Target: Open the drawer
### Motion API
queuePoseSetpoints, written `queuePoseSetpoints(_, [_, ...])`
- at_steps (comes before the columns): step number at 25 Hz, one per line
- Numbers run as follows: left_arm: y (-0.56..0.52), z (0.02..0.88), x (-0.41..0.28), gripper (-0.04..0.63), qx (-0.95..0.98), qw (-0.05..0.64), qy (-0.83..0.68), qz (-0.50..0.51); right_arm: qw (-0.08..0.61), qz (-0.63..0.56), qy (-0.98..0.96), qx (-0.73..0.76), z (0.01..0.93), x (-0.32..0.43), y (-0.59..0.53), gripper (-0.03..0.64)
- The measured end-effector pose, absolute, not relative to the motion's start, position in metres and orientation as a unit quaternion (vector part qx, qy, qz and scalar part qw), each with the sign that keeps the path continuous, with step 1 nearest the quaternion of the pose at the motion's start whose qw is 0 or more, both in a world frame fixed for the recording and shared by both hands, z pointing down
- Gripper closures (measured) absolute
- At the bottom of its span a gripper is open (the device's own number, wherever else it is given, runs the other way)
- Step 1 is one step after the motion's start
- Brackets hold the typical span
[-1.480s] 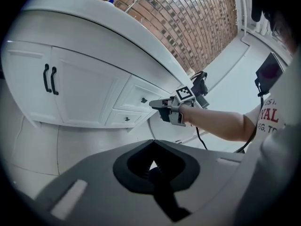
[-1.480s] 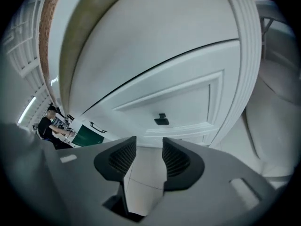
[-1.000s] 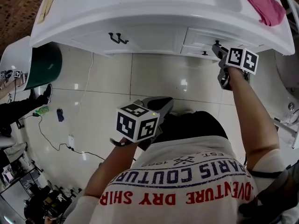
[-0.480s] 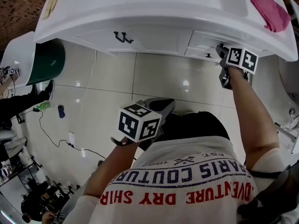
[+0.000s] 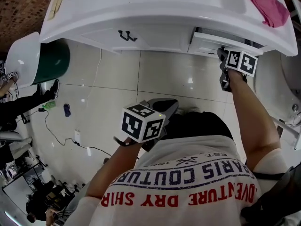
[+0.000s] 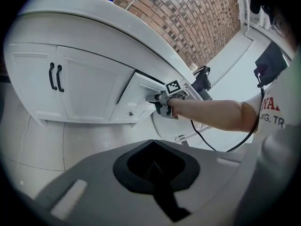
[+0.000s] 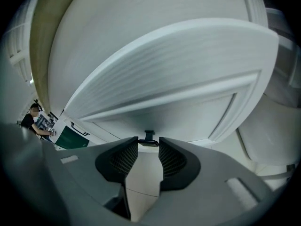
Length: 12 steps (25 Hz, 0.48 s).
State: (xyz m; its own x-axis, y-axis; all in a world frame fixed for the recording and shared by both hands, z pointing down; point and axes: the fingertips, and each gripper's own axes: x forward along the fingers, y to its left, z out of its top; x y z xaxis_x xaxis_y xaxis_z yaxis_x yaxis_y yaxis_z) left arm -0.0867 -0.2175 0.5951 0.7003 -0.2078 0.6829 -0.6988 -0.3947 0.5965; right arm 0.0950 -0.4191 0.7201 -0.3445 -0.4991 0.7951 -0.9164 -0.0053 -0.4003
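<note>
The white vanity's upper right drawer (image 5: 206, 42) stands slightly pulled out, with a dark gap showing behind its front. My right gripper (image 5: 221, 55) is shut on the drawer's small dark handle (image 7: 149, 138), which sits pinched between the two ribbed pads (image 7: 126, 157). The left gripper view shows that same drawer (image 6: 141, 89) with the right gripper (image 6: 158, 100) at its front. My left gripper (image 5: 165, 106) hangs low over the floor, close to the person's body and far from the cabinet. Its jaws look shut with nothing in them (image 6: 154, 150).
Left of the drawer are two cabinet doors with a pair of dark handles (image 5: 125, 35), and a smaller knobbed drawer (image 6: 130, 113) lies below. A pink cloth (image 5: 267, 6) lies on the countertop. A green and white bin (image 5: 44, 60) stands at the left, with a cable (image 5: 56, 135) on the tiled floor.
The right gripper's jaws have closed on the handle and the drawer front has come out a little, opening a dark gap. The left gripper has stayed put.
</note>
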Motion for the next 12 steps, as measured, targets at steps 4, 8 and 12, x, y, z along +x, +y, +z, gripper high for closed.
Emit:
queuePoseSetpoints(4, [-0.208, 0.585, -0.084, 0.597, 0.791, 0.470, -0.275, 0.279, 0.231, 0.486, -0.660, 0.524, 0.723, 0.092, -0.394, 0.474])
queuePoseSetpoints(8, [-0.202, 0.574, -0.084, 0.597, 0.792, 0.466, -0.269, 0.289, 0.239, 0.496, -0.649, 0.524, 0.726, 0.091, -0.370, 0.474])
queuePoseSetpoints(12, [-0.193, 0.566, -0.089, 0.597, 0.788, 0.473, -0.256, 0.299, 0.241, 0.511, -0.637, 0.524, 0.726, 0.090, -0.349, 0.474])
